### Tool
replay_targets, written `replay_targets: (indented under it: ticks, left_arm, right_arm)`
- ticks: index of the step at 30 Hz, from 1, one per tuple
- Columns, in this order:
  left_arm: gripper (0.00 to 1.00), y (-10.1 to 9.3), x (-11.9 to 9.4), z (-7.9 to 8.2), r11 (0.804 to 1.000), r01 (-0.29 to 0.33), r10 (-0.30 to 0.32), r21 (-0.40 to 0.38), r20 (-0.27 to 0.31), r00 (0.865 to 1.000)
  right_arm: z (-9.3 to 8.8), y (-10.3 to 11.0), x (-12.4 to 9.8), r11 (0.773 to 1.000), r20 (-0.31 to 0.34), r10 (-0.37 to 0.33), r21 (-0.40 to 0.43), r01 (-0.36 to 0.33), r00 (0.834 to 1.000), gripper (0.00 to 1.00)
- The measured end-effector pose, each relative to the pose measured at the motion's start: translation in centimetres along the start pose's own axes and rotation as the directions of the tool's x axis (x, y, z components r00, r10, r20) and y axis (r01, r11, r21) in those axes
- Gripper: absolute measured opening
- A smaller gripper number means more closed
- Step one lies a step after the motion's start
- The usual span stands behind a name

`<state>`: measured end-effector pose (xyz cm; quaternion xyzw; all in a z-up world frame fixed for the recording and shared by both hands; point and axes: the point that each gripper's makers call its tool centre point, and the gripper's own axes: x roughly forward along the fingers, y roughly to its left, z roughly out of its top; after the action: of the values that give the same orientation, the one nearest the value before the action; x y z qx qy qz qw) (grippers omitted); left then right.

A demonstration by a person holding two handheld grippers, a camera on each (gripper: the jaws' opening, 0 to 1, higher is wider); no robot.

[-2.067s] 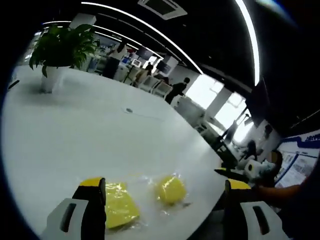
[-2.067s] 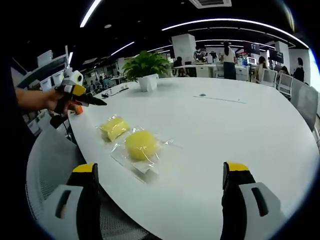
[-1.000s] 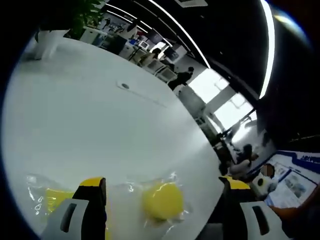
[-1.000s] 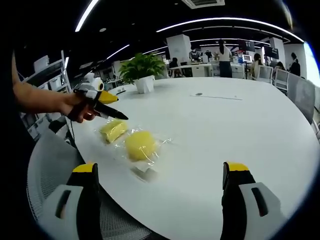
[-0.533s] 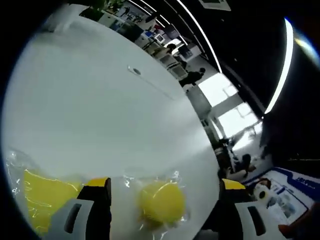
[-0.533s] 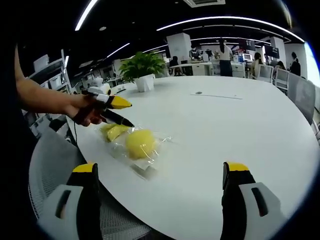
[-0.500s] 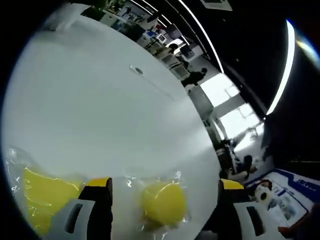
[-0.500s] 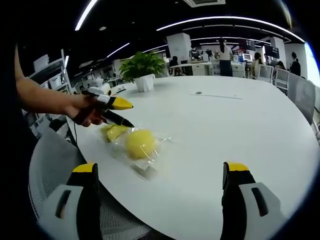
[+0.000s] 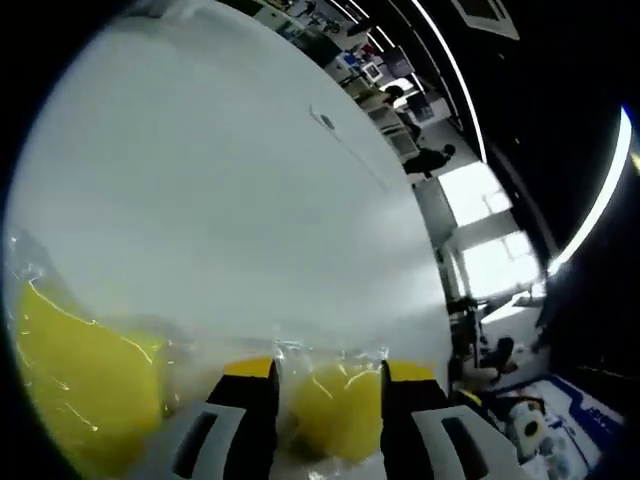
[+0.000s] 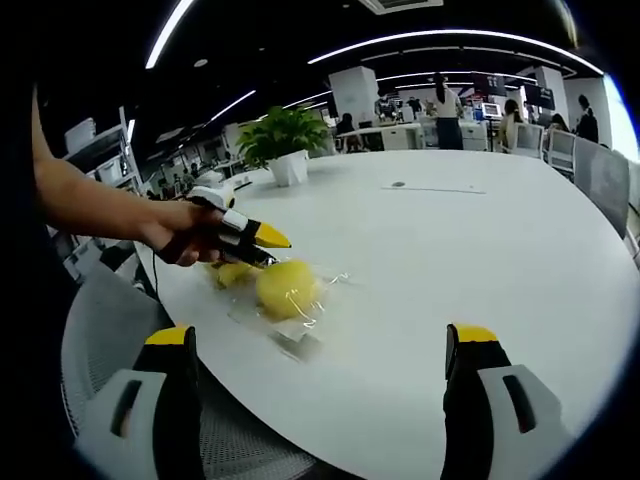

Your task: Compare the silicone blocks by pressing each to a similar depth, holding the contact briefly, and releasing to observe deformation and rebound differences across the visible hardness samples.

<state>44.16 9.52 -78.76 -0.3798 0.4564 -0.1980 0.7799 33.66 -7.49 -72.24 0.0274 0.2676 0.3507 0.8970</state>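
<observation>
The round silicone block (image 9: 335, 412), bagged, lies on the counter (image 9: 220, 200); the left gripper (image 9: 328, 375), nearly closed, touches it. Right gripper (image 10: 318, 345) gapes wide, holding nothing.

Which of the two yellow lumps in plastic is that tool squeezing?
The round yellow lump, sitting between the left tool and its narrowed jaws. The flatter yellow block lies beside it, outside the jaws.

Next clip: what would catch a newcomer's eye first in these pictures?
First, the round yellow silicone block in its clear wrap near the edge of the white table, with the left gripper closing around it, its yellow-tipped fingers on either side. A second, flatter yellow block lies beside it, also wrapped. The right gripper hangs open short of both, and a potted plant stands farther back on the table.
</observation>
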Motion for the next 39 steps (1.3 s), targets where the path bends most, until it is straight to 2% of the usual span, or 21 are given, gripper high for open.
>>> replay_targets:
  ticks: [2, 6, 13, 20, 22, 27, 35, 39]
  left_arm:
    - [0.35, 0.1, 0.3, -0.2, 1.0, -0.003, 0.003, -0.003, -0.014, 1.0]
    - [0.21, 1.0, 0.4, -0.4, 0.999, -0.043, 0.043, -0.019, -0.036, 0.998]
    - [0.17, 1.6, 0.7, -0.1, 0.998, -0.064, 0.065, 0.012, -0.031, 0.997]
    - [0.1, 1.6, 1.0, 0.0, 0.999, -0.028, 0.029, 0.016, -0.063, 0.998]
    - [0.06, 1.2, 0.9, 0.0, 0.999, -0.009, 0.011, 0.031, -0.059, 0.998]
    - [0.01, 1.1, 1.0, -0.1, 1.0, -0.003, 0.004, 0.026, -0.061, 0.998]
    - [0.0, 1.0, 1.0, 0.0, 0.999, 0.003, -0.002, 0.036, -0.045, 0.999]
    - [0.0, 0.7, 0.9, 0.0, 1.0, 0.014, -0.013, 0.008, -0.038, 0.999]
  right_arm:
    - [-0.2, 0.1, 0.0, 1.0, -0.007, 0.001, 0.003, -0.001, 1.0, 0.96]
    - [0.1, 0.3, -0.3, 1.0, -0.006, 0.004, -0.006, -0.004, 1.0, 0.96]
    - [0.6, 0.3, -0.6, 1.0, 0.018, -0.005, 0.02, 0.005, 1.0, 0.96]
    - [0.8, 0.2, -0.7, 1.0, 0.027, -0.014, 0.026, 0.013, 1.0, 0.96]
    - [0.6, 0.2, -0.8, 0.999, 0.026, -0.016, 0.029, 0.015, 1.0, 0.96]
    - [0.1, 0.2, -0.8, 0.999, 0.015, -0.018, 0.035, 0.017, 1.0, 0.96]
    - [0.5, 0.3, -0.7, 0.999, 0.022, -0.016, 0.034, 0.015, 1.0, 0.96]
    - [0.4, 0.2, -0.6, 1.0, 0.019, -0.013, 0.029, 0.013, 1.0, 0.96]
